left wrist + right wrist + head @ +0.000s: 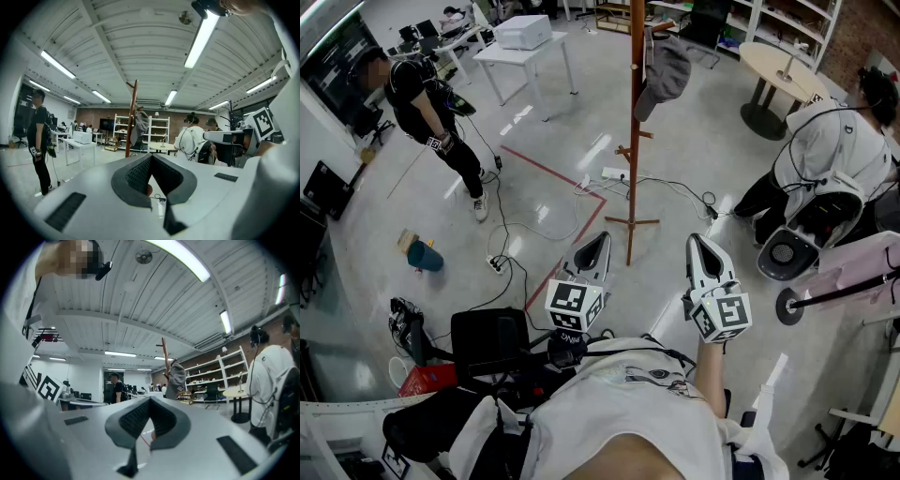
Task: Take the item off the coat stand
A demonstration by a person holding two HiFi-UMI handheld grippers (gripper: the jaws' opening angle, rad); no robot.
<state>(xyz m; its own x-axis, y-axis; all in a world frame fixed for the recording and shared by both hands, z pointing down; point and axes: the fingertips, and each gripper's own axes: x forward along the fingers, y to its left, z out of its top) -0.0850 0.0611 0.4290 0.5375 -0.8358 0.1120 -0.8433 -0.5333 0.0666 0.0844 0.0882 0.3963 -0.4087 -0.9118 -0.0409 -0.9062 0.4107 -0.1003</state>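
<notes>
Hat (pixel 666 70) hangs on a peg high on the stand (pixel 636 141), 12 o'clock, well apart from you. Your left gripper (pixel 596 242) and right gripper (pixel 701 246) wait low, fingers pressed together and empty; judged pre-approach.

White left tongs (pixel 597 242), right tongs (pixel 699 244), shirt (pixel 623 408)

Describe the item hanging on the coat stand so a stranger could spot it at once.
Find the tall wooden coat stand in the middle of the pale floor, by the red tape line. Near its top, on its right side in the head view, hangs a grey cap. It is the only thing on the stand; the lower pegs are bare.
</notes>
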